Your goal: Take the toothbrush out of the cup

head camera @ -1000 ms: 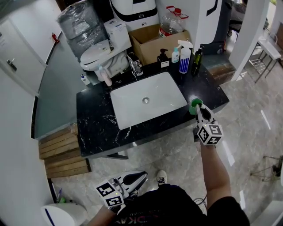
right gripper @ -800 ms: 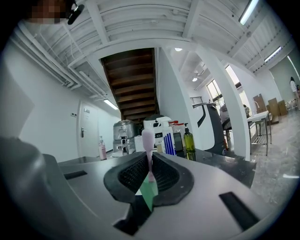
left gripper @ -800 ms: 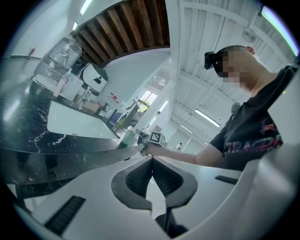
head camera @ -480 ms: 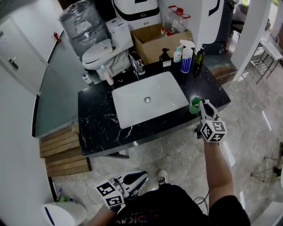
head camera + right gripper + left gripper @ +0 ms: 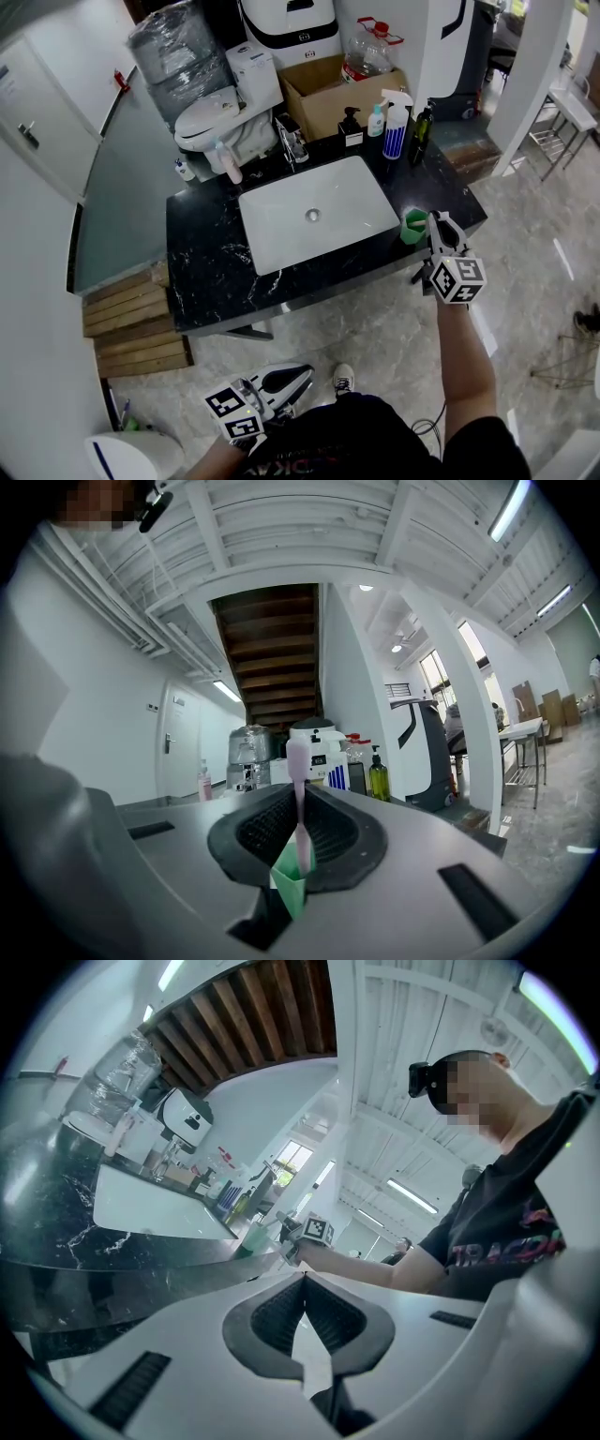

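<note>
- One toothbrush (image 5: 297,761), pink, stands upright with its head up and its lower end inside the cup (image 5: 289,885).
- There is one cup (image 5: 413,226), green, standing on the dark marbled counter (image 5: 202,281) near its front right corner, just right of the white sink (image 5: 281,234).
- The right gripper (image 5: 300,789) has its jaws clenched on the toothbrush handle above the cup's rim, the pads pressed in from both sides.
- In the head view the right gripper (image 5: 438,232) sits just beside the cup on its right. The person's right arm is stretched forward and its marker cube hangs past the counter's front edge.
- The left gripper (image 5: 303,1279) has its jaws pressed together with nothing between them.
- The left gripper (image 5: 286,380) is held low and close to the body, over the floor and well apart from the counter.
- Four bottles stand along the counter's back edge behind the sink: a black pump bottle (image 5: 350,122), a small teal one (image 5: 374,119), a white and blue spray bottle (image 5: 394,129) and a dark olive one (image 5: 419,127).
- From the head view the toothbrush is too thin to make out against the right gripper.
- The cup's base is hidden behind the jaws in the right gripper view.
</note>
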